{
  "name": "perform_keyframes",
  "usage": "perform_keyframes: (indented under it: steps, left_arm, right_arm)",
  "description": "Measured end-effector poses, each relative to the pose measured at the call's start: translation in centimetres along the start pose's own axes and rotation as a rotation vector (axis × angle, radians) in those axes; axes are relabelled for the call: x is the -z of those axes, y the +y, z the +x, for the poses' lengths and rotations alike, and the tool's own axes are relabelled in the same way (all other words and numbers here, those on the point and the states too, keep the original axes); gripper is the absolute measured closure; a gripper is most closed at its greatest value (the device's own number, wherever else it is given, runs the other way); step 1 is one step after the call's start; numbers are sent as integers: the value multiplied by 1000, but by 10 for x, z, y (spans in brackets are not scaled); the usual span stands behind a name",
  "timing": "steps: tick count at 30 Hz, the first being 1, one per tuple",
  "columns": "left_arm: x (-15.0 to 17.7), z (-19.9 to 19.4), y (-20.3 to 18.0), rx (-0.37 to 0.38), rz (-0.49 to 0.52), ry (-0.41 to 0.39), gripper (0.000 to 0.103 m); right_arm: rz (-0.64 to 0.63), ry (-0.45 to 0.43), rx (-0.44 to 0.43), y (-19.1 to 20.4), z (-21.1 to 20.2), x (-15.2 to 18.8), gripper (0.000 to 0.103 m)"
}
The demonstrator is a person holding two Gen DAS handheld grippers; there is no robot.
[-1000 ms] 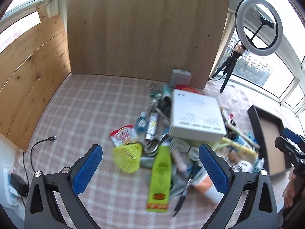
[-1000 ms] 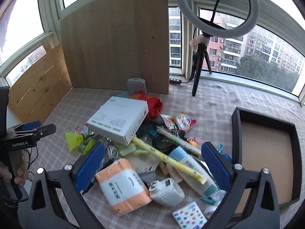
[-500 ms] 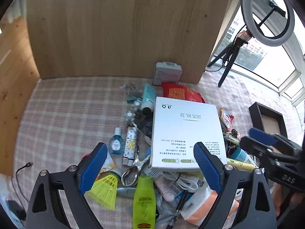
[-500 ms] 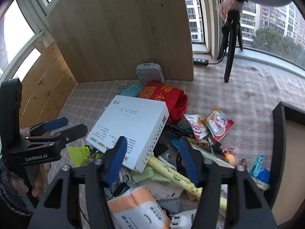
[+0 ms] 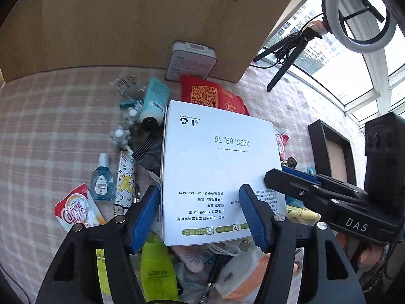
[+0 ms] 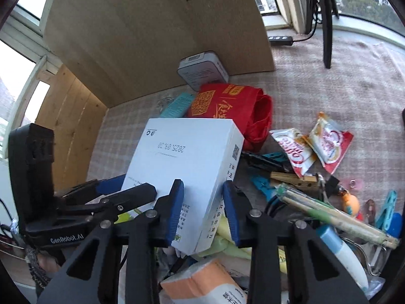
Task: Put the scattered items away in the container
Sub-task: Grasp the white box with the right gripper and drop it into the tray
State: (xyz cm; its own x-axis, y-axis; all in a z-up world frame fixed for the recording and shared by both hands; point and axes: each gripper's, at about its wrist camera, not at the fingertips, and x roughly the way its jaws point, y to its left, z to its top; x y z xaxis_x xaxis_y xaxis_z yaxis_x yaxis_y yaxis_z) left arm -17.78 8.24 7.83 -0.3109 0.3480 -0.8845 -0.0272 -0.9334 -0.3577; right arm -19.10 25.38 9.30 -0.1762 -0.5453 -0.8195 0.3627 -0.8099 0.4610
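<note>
A large white cardboard box (image 5: pixel 217 174) lies on top of a pile of scattered items; it also shows in the right wrist view (image 6: pixel 187 174). My left gripper (image 5: pixel 200 215) straddles the box's near left corner, jaws part closed around it; contact is unclear. My right gripper (image 6: pixel 203 212) straddles the box's near right corner, blue pads close to both faces. The black container (image 5: pixel 329 152) with a brown floor stands at the right.
Around the box lie a red pouch (image 6: pixel 227 106), a teal tube (image 5: pixel 154 98), a blue bottle (image 5: pixel 102 181), a green bottle (image 5: pixel 157 271), snack sachets (image 6: pixel 314 144), a tissue pack (image 6: pixel 202 283) and chopsticks (image 6: pixel 336 215). A wooden board (image 5: pixel 152 17) stands behind. A ring light (image 5: pixel 357 12) stands far right.
Both grippers have moved forward and down onto the white box from either side. Both sets of jaws have narrowed around its near corners.
</note>
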Motion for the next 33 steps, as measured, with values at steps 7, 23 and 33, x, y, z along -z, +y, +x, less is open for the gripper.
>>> perform_keyframes:
  steps: [7, 23, 33]
  left_arm:
    - [8, -19, -24, 2, 7, -47, 42]
    - [33, 3, -218, 176, 263, -31, 42]
    - [76, 51, -431, 247, 529, 18, 41]
  right_arm:
    - [-12, -53, -1, 0, -28, 8, 71]
    - [117, -229, 147, -118, -191, 77, 71]
    - [208, -299, 642, -244, -316, 128, 71]
